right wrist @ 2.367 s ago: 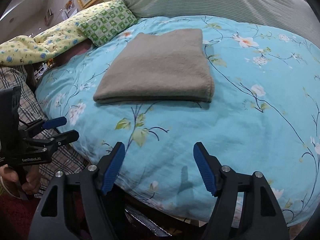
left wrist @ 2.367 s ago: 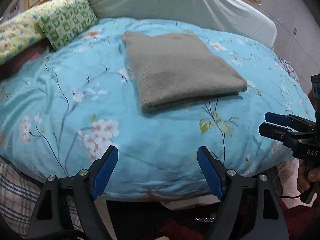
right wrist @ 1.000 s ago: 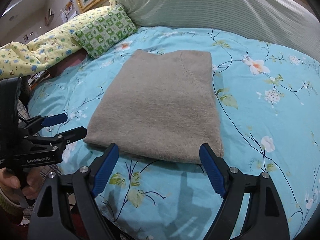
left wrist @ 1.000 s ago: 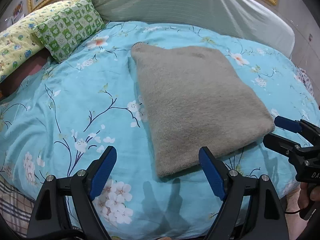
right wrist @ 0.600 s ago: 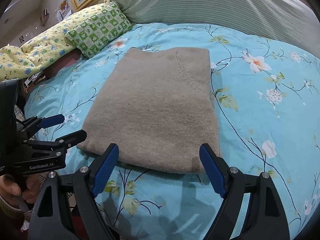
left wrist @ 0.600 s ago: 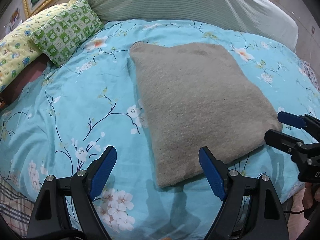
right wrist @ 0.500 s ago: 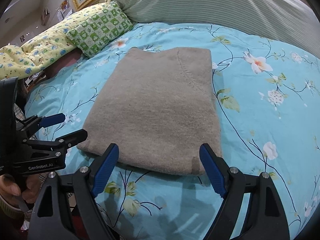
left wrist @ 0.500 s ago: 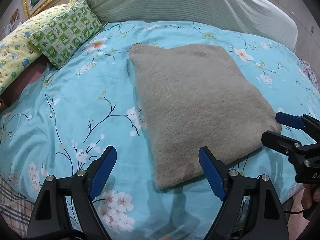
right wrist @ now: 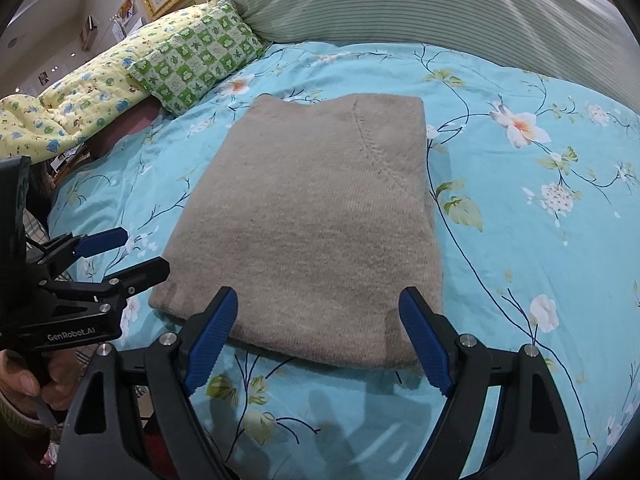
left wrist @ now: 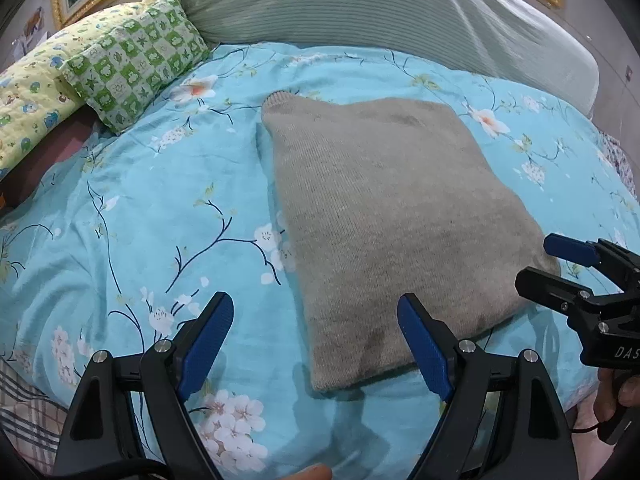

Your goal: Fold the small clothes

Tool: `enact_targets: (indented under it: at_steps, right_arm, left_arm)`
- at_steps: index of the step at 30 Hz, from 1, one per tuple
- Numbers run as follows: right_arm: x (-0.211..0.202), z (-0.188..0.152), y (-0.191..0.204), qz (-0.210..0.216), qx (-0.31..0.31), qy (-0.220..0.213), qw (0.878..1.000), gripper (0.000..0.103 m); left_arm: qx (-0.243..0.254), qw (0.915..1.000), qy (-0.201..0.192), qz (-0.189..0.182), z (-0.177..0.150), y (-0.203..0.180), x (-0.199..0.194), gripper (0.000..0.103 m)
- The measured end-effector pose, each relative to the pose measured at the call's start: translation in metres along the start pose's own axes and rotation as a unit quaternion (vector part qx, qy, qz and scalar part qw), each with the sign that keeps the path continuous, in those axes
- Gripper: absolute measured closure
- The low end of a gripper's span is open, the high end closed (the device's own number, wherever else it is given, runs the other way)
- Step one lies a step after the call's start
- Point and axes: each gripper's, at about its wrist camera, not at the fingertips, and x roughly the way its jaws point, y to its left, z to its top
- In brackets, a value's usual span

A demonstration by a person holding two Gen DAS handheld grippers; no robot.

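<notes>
A folded grey-brown knit sweater (left wrist: 384,208) lies flat on the turquoise floral bedcover (left wrist: 160,200); it also shows in the right wrist view (right wrist: 312,220). My left gripper (left wrist: 316,336) is open and empty, just before the sweater's near left corner. In the right wrist view it (right wrist: 120,252) sits at the sweater's left edge. My right gripper (right wrist: 320,332) is open and empty, its jaws straddling the sweater's near edge. In the left wrist view it (left wrist: 556,264) is at the sweater's near right corner.
A green checked pillow (left wrist: 132,60) and a yellow printed quilt (right wrist: 72,100) lie at the back left. A large striped pale-green bolster (left wrist: 380,4) runs along the bed's far side. The bedcover (right wrist: 540,200) spreads around the sweater.
Both grippers have moved forward from the bed's near edge to the sweater's near edge. Over the last half second they crept slightly closer. Both stayed open.
</notes>
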Motion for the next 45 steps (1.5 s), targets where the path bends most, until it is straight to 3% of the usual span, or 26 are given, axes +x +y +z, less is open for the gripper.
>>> enact_targets:
  at_steps: [45]
  right_arm:
    - [-0.0045, 0.0032, 0.0040, 0.010, 0.002, -0.004, 1.000, 0.020]
  left_arm:
    - [-0.003, 0.9999, 0.007, -0.007, 0.0013, -0.0037, -0.0033, 0.018]
